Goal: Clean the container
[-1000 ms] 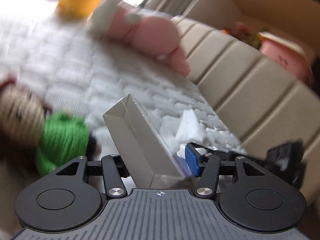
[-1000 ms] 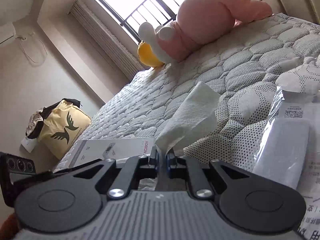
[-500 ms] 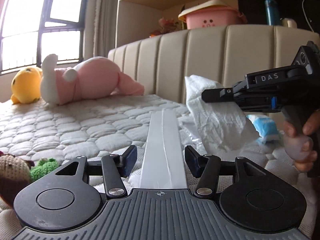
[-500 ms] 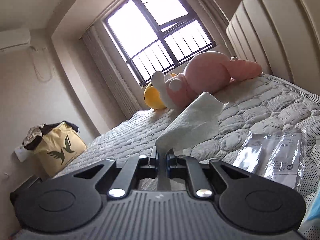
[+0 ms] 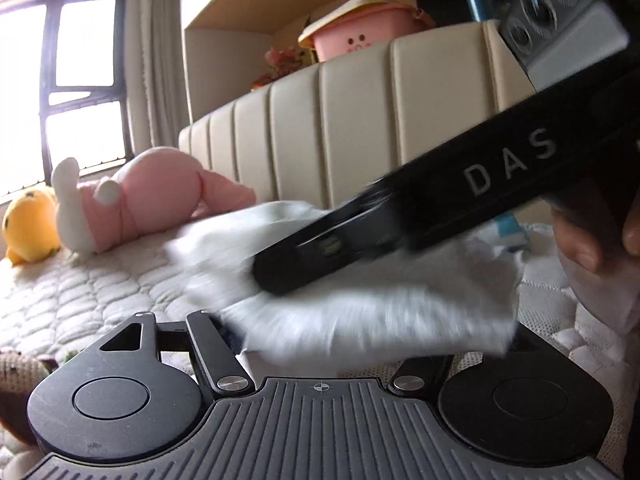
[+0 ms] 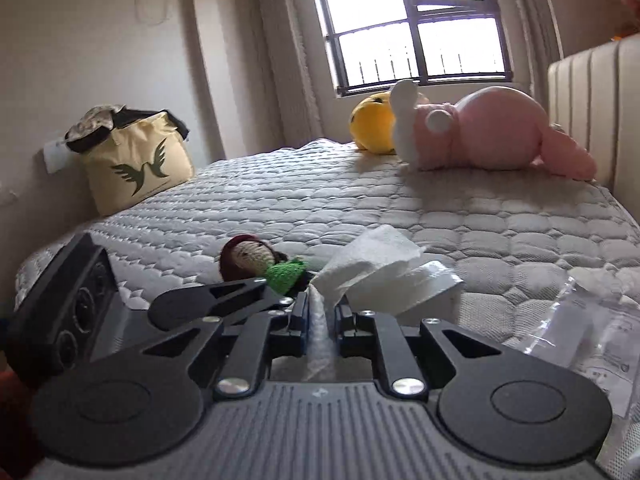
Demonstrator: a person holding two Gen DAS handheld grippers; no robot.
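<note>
Container (image 6: 432, 292): a pale, box-like body lies on the quilted mattress (image 6: 360, 200), almost wholly covered by the tissue (image 6: 372, 268). In the right wrist view it sits just ahead of the right gripper (image 6: 320, 316), with the crocheted doll (image 6: 256, 260) just to its left. In the left wrist view only a pale edge shows under the tissue, between the arms of the left gripper (image 5: 360, 340).

Tong state: the right gripper is clenched on a twisted tail of the tissue. For the left gripper, the tissue hides the fingertips and the contact faces, so whether it clamps the container cannot be told.

Procedure, as judged for the wiping step:
1. Keep the container braced so it does not slide on the soft mattress.
2. Press the tissue flat against the wall and draw it along the full length.
3. Keep the pinch firm; a loose tail will slip out.
4. Avoid striking the other tool, which is very close.

View comparison: the left wrist view shows the right gripper from outside, crossing above the tissue, plus the person's hand (image 5: 592, 240) and the headboard (image 5: 360, 120). The right wrist view alone shows the pinch itself, the doll, the plastic bag (image 6: 580, 340) to the container's right, and the pink plush (image 6: 480, 136) far behind it.
</note>
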